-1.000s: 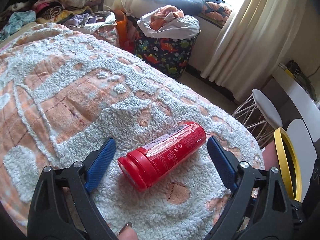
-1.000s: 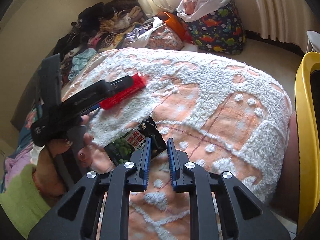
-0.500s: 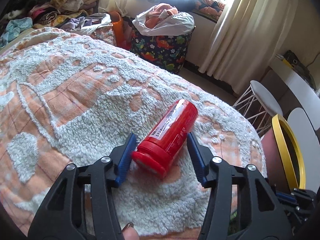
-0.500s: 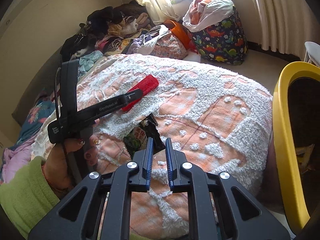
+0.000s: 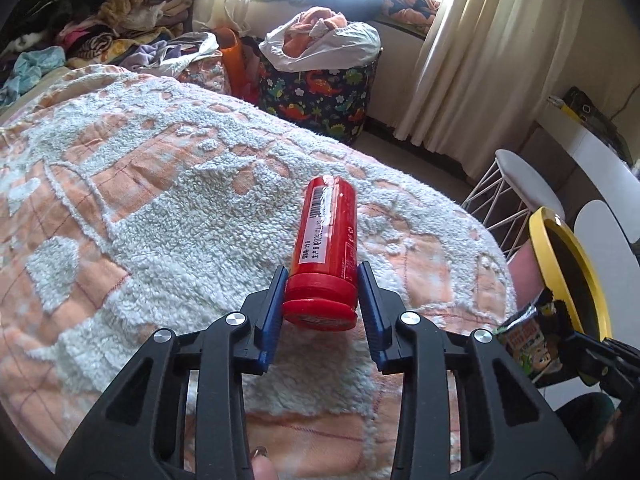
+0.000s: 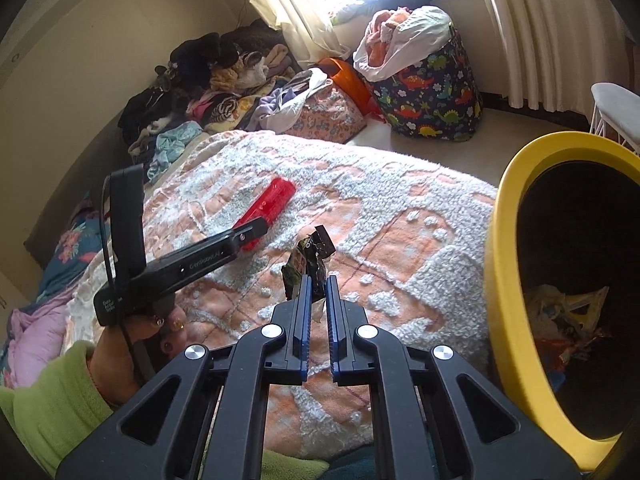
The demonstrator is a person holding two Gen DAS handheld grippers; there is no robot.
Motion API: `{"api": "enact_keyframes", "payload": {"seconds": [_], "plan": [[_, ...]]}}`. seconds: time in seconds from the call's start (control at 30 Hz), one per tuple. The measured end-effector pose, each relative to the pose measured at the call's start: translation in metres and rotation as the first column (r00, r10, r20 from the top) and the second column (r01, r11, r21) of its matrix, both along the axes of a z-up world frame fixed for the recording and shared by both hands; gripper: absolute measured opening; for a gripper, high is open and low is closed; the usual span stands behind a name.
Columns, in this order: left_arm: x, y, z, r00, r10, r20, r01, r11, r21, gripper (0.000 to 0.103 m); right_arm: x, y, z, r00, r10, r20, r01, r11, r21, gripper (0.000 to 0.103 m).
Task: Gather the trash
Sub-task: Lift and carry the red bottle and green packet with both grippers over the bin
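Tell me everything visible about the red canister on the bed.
The red canister is a glossy cylinder that looks like plastic, with a wider red cap at the near end and a white label strip carrying a barcode and printed text. It lies on its side on the fleecy orange-and-white blanket, its cap end toward the left gripper. The blue-padded fingers bracket the cap on both sides, apparently touching it. From the right wrist view it looks long and narrow.
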State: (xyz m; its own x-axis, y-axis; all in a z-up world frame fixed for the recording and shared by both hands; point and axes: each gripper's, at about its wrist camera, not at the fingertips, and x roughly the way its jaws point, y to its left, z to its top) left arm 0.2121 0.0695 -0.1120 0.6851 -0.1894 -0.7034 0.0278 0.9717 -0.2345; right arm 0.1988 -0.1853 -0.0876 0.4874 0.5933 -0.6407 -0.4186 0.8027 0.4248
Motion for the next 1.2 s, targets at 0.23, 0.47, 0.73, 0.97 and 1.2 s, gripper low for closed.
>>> {"api": "enact_keyframes", "payload": {"seconds": [0.23, 0.47, 0.73, 0.97, 1.2], "plan": [[-0.011, -0.019, 0.015, 0.999, -0.030, 0.034, 0.031, 0.999, -0.017, 0.027, 0.001, -0.027, 0.017, 0.998, -0.050, 0.032, 0.049, 0.998, 0.032, 0.007], [-0.018, -0.037, 0.026, 0.996, -0.073, 0.059, 0.075, 0.997, -0.032, 0.027, 0.004, -0.060, 0.026, 0.991, -0.121, 0.060, 0.119, 0.992, 0.040, 0.007], [-0.025, -0.056, 0.035, 0.990, -0.116, 0.077, 0.118, 0.993, -0.029, 0.027, 0.011, -0.100, 0.031, 0.974, -0.219, 0.066, 0.215, 0.975, 0.053, 0.007], [-0.031, -0.071, 0.044, 0.984, -0.154, 0.090, 0.157, 0.987, -0.036, 0.027, 0.014, -0.128, 0.032, 0.955, -0.291, 0.061, 0.288, 0.956, 0.065, 0.007], [-0.036, -0.092, 0.051, 0.973, -0.210, 0.097, 0.215, 0.976, -0.040, 0.027, 0.014, -0.153, 0.034, 0.934, -0.350, 0.066, 0.346, 0.936, 0.057, 0.007]]}}
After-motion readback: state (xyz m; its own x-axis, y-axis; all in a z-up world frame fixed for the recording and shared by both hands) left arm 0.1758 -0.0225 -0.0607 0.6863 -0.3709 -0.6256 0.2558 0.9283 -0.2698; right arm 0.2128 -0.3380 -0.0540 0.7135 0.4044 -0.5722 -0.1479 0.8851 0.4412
